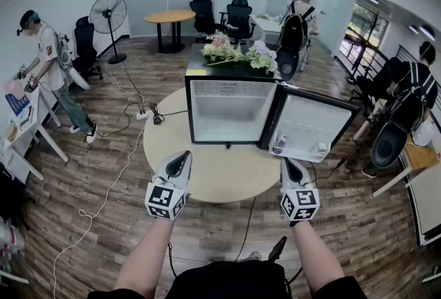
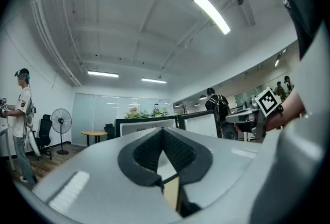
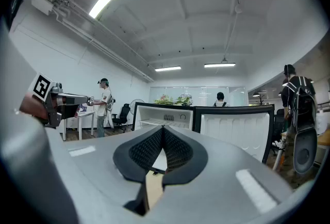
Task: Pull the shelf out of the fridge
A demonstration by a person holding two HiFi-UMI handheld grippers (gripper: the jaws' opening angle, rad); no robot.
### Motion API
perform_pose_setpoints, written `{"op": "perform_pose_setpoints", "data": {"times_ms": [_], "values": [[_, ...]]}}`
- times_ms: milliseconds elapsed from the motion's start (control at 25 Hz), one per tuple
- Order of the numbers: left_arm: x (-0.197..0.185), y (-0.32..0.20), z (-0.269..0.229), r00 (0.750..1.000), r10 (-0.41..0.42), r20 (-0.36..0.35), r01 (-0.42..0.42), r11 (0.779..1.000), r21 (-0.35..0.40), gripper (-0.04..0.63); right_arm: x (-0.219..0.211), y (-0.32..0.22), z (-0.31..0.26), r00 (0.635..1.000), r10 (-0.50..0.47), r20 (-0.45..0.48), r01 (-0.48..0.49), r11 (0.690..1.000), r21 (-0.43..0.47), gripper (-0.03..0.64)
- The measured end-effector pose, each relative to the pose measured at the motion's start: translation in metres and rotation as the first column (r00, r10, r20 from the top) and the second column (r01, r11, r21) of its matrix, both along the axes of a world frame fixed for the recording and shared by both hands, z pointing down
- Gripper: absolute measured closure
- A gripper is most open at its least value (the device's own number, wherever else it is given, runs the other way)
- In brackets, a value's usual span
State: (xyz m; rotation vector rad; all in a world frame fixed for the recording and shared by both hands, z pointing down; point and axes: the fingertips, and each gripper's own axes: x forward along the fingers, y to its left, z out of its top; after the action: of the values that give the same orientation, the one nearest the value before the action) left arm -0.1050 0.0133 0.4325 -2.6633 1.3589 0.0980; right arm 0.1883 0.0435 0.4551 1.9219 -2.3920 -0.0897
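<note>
The thin pale shelf point(image 1: 231, 97) lies high inside the small black fridge with white lining point(image 1: 231, 118), at the centre of the head view, on a round pale wooden table point(image 1: 213, 177). The fridge's door point(image 1: 313, 122) stands open to the right. Lower in the frame, the left gripper point(image 1: 183, 155) and right gripper point(image 1: 289, 162) hover apart from the fridge, each with jaws together and empty

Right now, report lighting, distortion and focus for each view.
Head view: heavy fisheye bending, dark corners, even room light; the open mini fridge shows a clearly lit white interior. Left gripper view: ceiling light strip blows out white; the left gripper fills the bottom, slightly soft. Right gripper view: same warp, the right gripper looms large, the mini fridge beyond is legible.
</note>
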Motion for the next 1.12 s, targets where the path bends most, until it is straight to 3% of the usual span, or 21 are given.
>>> {"op": "perform_pose_setpoints", "data": {"times_ms": [760, 880, 920, 960, 1040, 1120], "values": [[0.004, -0.002, 0.004, 1.0, 0.008, -0.011, -0.008, 1.0, 0.001, 0.595, -0.006, 0.0, 0.007, 0.999, -0.033, -0.009, 0.033, 0.999, -0.002, 0.609], [0.003, -0.004, 0.005, 1.0, 0.013, -0.008, -0.013, 1.0, -0.001, 0.595, -0.021, -0.005, 0.018, 0.992, -0.117, 0.049, 0.12, 0.99, -0.069, 0.605], [0.003, -0.004, 0.006, 1.0, 0.016, -0.009, -0.016, 1.0, -0.002, 0.595, -0.031, -0.009, 0.024, 0.982, -0.162, 0.099, 0.173, 0.978, -0.113, 0.396], [0.003, -0.004, 0.006, 1.0, 0.018, -0.01, -0.018, 1.0, -0.002, 0.595, -0.039, -0.013, 0.027, 0.97, -0.189, 0.151, 0.211, 0.967, -0.144, 0.034], [0.002, -0.002, 0.006, 1.0, 0.023, -0.013, -0.023, 1.0, 0.0, 0.595, -0.046, -0.016, 0.021, 0.961, -0.193, 0.199, 0.223, 0.965, -0.141, 0.026], [0.004, -0.001, 0.006, 0.999, 0.031, -0.009, -0.031, 1.0, 0.004, 0.595, -0.048, -0.016, 0.013, 0.967, -0.188, 0.174, 0.21, 0.971, -0.118, 0.026]]}}
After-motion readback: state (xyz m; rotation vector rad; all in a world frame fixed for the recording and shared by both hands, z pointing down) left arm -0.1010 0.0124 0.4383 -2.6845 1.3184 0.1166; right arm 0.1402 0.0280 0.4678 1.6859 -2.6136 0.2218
